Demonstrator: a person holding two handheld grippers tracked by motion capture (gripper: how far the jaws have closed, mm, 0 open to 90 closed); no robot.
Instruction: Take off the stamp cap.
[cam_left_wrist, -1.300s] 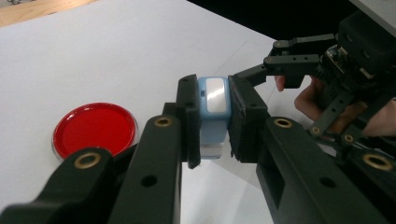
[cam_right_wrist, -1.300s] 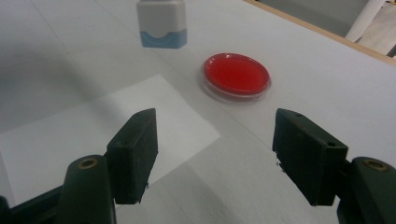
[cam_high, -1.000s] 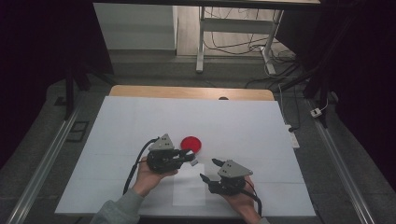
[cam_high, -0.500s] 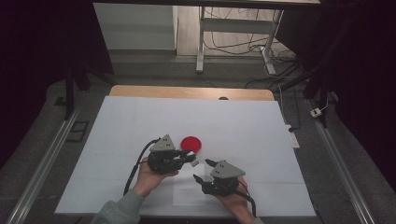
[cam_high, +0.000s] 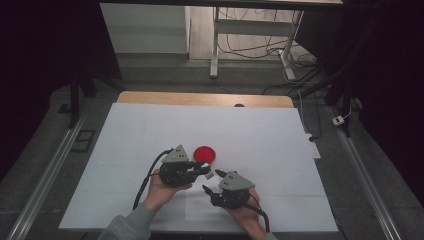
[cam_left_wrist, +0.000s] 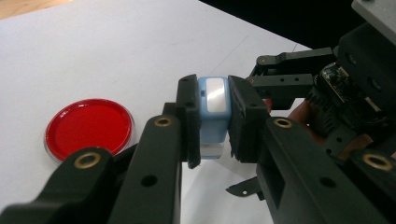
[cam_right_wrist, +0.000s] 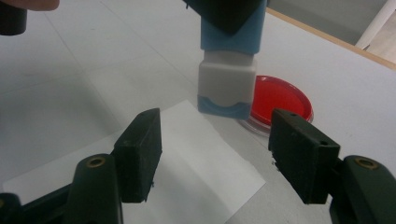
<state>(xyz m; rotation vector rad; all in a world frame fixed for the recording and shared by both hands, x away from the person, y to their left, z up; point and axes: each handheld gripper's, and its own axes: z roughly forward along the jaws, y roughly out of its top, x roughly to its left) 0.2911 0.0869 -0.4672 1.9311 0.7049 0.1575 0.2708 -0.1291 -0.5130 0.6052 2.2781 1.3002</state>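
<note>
My left gripper (cam_high: 206, 172) (cam_left_wrist: 214, 122) is shut on a small blue and white block (cam_left_wrist: 214, 109), holding it above the white table sheet (cam_high: 150, 135). The same block (cam_right_wrist: 228, 74) hangs just ahead of my right gripper (cam_right_wrist: 219, 156) (cam_high: 211, 181), which is open, its jaws set wide on either side and slightly short of the block's lower end. A red round dish (cam_high: 205, 153) (cam_left_wrist: 88, 128) (cam_right_wrist: 278, 102) lies flat on the sheet just beyond both grippers. The right gripper (cam_left_wrist: 322, 93) faces the left one at close range.
A white paper slip (cam_right_wrist: 187, 163) (cam_high: 202, 205) lies on the sheet under the right gripper. A wooden table edge (cam_high: 200, 99) runs along the far side. Metal rails (cam_high: 45, 180) flank the table, and cables (cam_high: 280, 55) lie on the floor behind.
My right gripper has moved left, toward the left gripper and the block it holds. The left gripper and the red dish have stayed about where they were.
</note>
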